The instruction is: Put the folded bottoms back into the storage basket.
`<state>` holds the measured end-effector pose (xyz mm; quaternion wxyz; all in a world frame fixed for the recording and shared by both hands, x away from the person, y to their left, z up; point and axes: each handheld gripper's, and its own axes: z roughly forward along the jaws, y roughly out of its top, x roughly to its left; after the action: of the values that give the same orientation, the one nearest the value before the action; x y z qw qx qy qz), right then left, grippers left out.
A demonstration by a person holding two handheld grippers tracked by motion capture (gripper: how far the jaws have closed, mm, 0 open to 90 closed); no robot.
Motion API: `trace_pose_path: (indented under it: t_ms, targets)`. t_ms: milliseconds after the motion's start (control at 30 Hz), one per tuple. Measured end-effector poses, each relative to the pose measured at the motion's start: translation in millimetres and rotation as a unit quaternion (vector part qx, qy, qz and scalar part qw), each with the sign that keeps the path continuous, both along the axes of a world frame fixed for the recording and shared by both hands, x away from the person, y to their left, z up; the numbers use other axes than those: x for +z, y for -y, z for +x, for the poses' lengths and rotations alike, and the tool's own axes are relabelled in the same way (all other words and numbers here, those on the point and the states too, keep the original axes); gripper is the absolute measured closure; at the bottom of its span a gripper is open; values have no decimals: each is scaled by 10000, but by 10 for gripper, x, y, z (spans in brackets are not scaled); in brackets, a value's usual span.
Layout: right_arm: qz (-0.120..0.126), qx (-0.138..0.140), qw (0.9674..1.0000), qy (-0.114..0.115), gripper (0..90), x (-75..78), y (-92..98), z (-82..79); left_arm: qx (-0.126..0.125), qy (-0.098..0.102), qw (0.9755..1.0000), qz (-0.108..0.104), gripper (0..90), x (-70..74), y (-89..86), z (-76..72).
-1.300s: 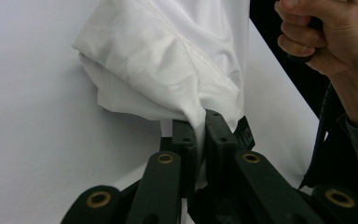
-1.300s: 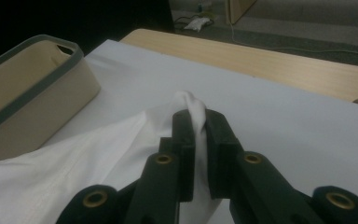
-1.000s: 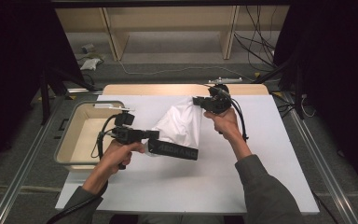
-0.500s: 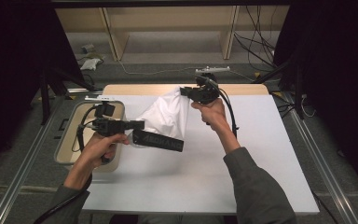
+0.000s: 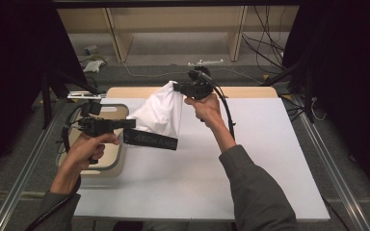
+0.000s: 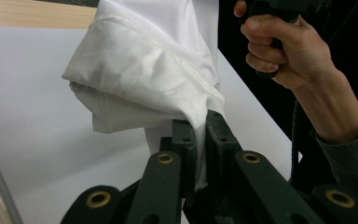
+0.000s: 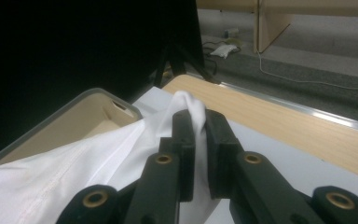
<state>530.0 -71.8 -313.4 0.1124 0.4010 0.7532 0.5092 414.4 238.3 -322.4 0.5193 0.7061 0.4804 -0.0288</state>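
The white cloth (image 5: 160, 114) hangs between the left gripper (image 5: 134, 124) and the right gripper (image 5: 177, 87), above the table (image 5: 270, 159). A black band (image 5: 150, 139), apparently the cloth's lower edge, lies beside the left gripper. A beige tray (image 5: 110, 166) sits beneath it.

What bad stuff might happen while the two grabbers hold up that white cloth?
The white cloth hangs between the left gripper and the right gripper, each pinching just a small fold. If they pull apart too hard, a corner might slip out and the cloth would drop. Its lower edge, with a black band, hangs close to the beige bin and might snag on its rim.
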Motion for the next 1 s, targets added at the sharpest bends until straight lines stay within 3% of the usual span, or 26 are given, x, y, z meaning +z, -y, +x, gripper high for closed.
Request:
trace_pose_path:
  t_ms: [433,733,1000]
  targets:
    - [-41,125,9999,108,844,133,-368,69,101,107,9999,-5,837,125,-310,-64]
    - [-62,243,9996,135,844,174,-626,107,217,183,9995,164,836,169,-479,-121]
    - [-95,283,9994,178,843,207,-817,118,371,204,9990,119,836,198,-664,-165]
